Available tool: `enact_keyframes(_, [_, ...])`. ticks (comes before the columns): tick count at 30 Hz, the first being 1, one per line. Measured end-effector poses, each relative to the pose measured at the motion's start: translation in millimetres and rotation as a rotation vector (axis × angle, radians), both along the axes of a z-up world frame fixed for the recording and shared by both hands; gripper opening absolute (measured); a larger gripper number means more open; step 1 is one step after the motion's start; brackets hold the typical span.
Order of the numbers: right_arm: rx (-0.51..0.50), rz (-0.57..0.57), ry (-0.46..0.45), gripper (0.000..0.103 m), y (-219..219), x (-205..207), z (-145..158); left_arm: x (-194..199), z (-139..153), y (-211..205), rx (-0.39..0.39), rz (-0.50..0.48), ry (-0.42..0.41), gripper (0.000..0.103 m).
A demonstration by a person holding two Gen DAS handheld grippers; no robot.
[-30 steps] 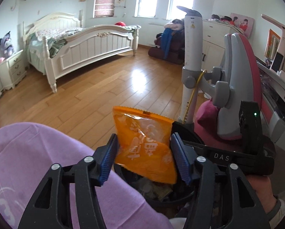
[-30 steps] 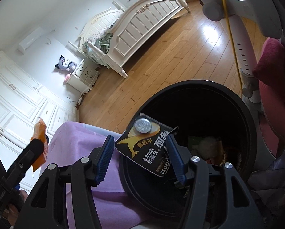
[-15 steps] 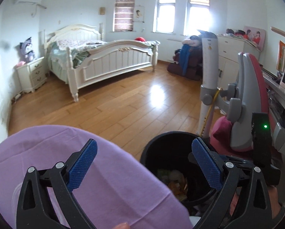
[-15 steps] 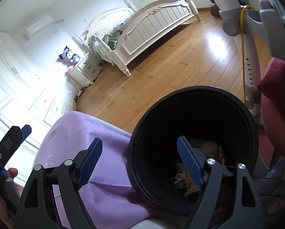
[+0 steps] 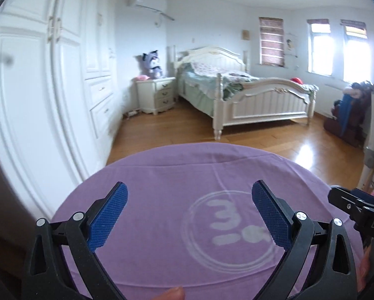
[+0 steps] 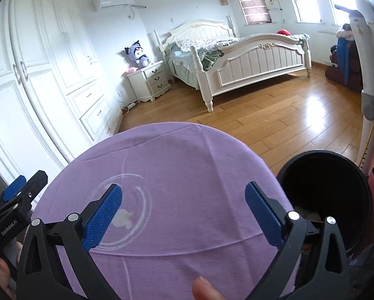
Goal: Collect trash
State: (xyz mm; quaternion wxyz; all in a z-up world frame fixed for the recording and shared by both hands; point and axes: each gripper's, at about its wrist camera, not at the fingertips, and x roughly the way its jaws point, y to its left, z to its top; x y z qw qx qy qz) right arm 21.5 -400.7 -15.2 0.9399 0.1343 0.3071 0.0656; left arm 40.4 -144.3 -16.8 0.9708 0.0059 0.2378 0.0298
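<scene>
My left gripper hangs open over a round table under a purple cloth printed with a white ring and a "3". Nothing is between its blue pads. My right gripper is over the same purple cloth, its jaws opening wide and empty. Just right of that table stands the black trash bin, with a bit of wrapper showing inside behind the right finger. No loose trash shows on the cloth. Each gripper appears at the edge of the other's view.
White wardrobe doors line the left wall. A white bed and a nightstand with a plush toy stand across the wooden floor. A grey chair post rises beside the bin. A person's fingertip shows at the bottom.
Both grippers let go of their wrappers over the bin, an orange packet from the left and a black one from the right. Both opened wide and swung left, over the purple table.
</scene>
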Motion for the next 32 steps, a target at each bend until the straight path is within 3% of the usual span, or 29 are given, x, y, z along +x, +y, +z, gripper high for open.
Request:
enact_keyframes(5, [-0.096, -0.029, -0.074, 0.098, 30, -14, 8, -11, -3, 34, -0.027, 0.060, 0.000, 0.098])
enact_keyframes(16, [-0.272, -0.074, -0.215, 0.098, 57, -35, 22, -22, -8, 47, -0.046, 0.049, -0.025, 0.098])
enact_keyframes(26, [-0.259, -0.061, -0.230, 0.098, 63, -37, 24, -18, -10, 52, -0.100, 0.006, -0.023, 0.098])
enact_keyframes(32, [-0.243, -0.065, -0.222, 0.098, 60, -35, 23, -15, -14, 47, -0.093, -0.005, -0.018, 0.098])
